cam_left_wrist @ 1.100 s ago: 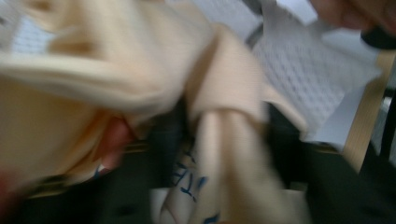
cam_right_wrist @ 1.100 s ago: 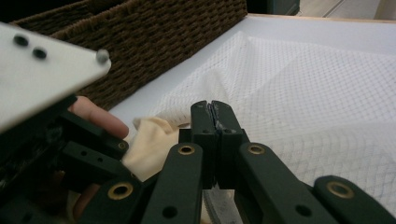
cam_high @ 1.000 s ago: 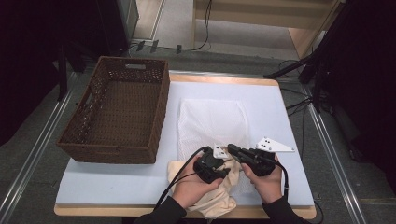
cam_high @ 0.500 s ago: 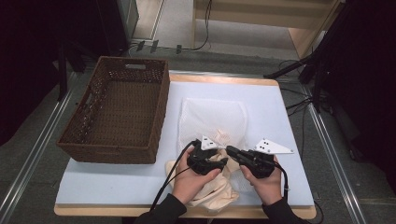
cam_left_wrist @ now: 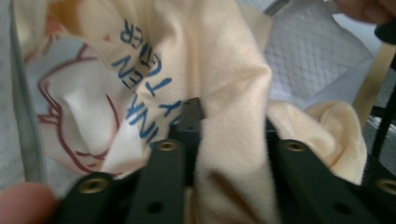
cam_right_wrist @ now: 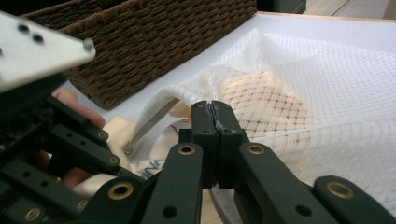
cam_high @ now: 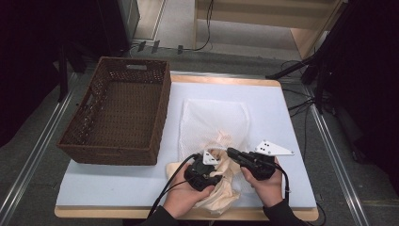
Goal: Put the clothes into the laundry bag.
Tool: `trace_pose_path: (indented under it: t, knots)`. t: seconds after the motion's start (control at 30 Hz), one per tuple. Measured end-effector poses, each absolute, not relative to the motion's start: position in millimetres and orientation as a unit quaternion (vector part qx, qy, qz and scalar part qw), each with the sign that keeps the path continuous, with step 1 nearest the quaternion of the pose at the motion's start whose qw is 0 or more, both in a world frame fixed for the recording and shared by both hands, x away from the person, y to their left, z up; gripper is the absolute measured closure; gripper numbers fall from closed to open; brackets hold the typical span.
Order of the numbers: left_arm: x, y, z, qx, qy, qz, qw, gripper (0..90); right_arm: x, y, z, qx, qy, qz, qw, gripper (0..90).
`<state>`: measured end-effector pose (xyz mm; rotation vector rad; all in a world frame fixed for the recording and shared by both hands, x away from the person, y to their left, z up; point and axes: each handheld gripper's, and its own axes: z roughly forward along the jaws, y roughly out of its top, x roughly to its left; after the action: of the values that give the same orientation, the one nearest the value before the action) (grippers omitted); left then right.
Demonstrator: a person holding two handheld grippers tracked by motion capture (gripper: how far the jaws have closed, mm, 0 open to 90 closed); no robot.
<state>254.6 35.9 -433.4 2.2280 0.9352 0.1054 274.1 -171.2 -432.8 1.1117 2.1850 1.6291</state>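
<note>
A white mesh bag [cam_high: 216,117] lies flat on the table with its mouth toward me. My right gripper [cam_high: 229,151] is shut on the bag's rim and holds it raised, its jaws pressed together [cam_right_wrist: 212,109] on the mesh [cam_right_wrist: 303,93]. A cream garment [cam_high: 221,193] with blue lettering is bunched at the mouth, and part of it shows through the netting [cam_right_wrist: 261,93]. My left gripper [cam_high: 217,160] has just been closing and is now shut on a fold of this garment [cam_left_wrist: 224,70], with cloth bulging between its jaws [cam_left_wrist: 229,121].
An empty brown wicker basket [cam_high: 160,108] stands at the left of the white table top [cam_high: 117,183], close to the bag's left side. The table's front edge runs just behind my hands. Black cables trail from both grippers.
My left gripper has shifted a little at the bag's mouth and taken a fresh hold on the cream garment, part of which now shows inside the mesh. The right gripper has stayed in place.
</note>
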Motion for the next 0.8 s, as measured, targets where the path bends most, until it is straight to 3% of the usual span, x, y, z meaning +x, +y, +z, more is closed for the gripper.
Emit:
trace_pose_path:
  t: [0.23, 0.37, 0.47, 0.63, 0.8]
  knots:
    - [271, 43, -411, 0.783, 0.431, 0.086, 0.439, 78.4, 270, -174, -423, 0.368, 0.729, 0.569, 0.099, 89.9]
    - [282, 30, -434, 0.796, 0.438, 0.100, 0.406, 73.8, 267, -173, -420, 0.361, 0.731, 0.570, 0.097, 89.9]
    - [290, 29, -453, 0.800, 0.450, 0.077, 0.389, 63.5, 268, -170, -425, 0.361, 0.737, 0.563, 0.096, 89.9]
    - [279, 44, -437, 0.801, 0.419, 0.062, 0.422, 40.3, 272, -174, -434, 0.371, 0.740, 0.553, 0.096, 89.9]
    - [262, 58, -424, 0.816, 0.384, 0.039, 0.431, 30.4, 275, -177, -435, 0.378, 0.736, 0.554, 0.096, 89.9]
